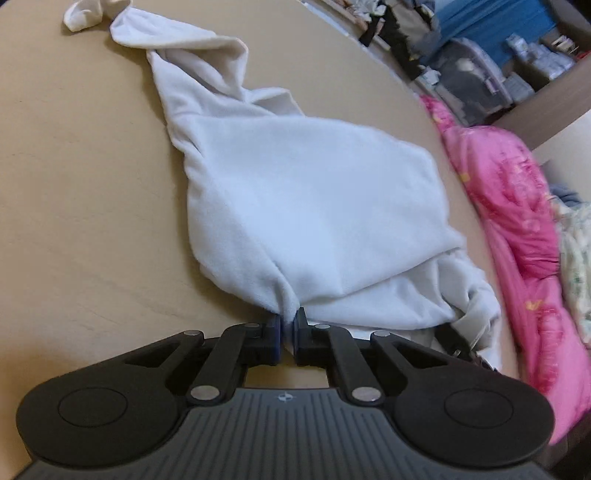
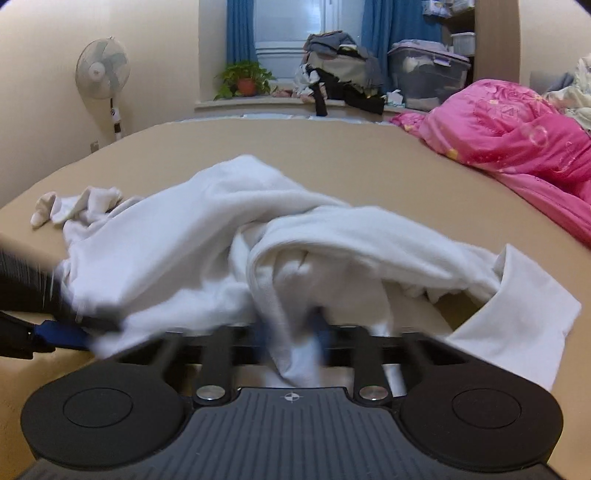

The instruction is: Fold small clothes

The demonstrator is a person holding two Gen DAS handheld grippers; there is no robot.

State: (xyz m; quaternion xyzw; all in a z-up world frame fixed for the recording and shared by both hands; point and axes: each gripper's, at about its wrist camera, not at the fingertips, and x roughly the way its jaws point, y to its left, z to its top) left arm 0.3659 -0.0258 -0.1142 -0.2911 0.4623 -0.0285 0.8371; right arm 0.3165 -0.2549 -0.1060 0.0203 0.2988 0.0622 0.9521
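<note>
Left gripper [image 1: 287, 322]: nearest the left wrist camera, its blue-padded jaws were clenched on a pinched bit of the white garment's [image 1: 306, 206] near edge.
Right gripper [image 2: 290, 334]: blurred and draped in cloth; its blue pads seemed to close on a fold of the garment, though the blur made the bite hard to judge.
Garment: it lay on the tan table [image 1: 81, 192], its broad body spread flat, a twisted narrower part trailing toward the far edge and ending in a knotted-looking tip [image 1: 86, 16]. In the right wrist view it was heaped and rumpled, with a loose flap [image 2: 524, 314] at the right.
Nearby: a pink quilt [image 2: 517, 147] sat well apart at the table's right side.
Step in hand: probably drawing the near edge out before the fold.
Doing it well: both grips likely needed to move evenly and low, keeping the cloth taut between them so the body stayed flat.
Watch for: a thin pinch could slip; the twisted far part would likely need smoothing first, or the fold would trap a lump.
</note>
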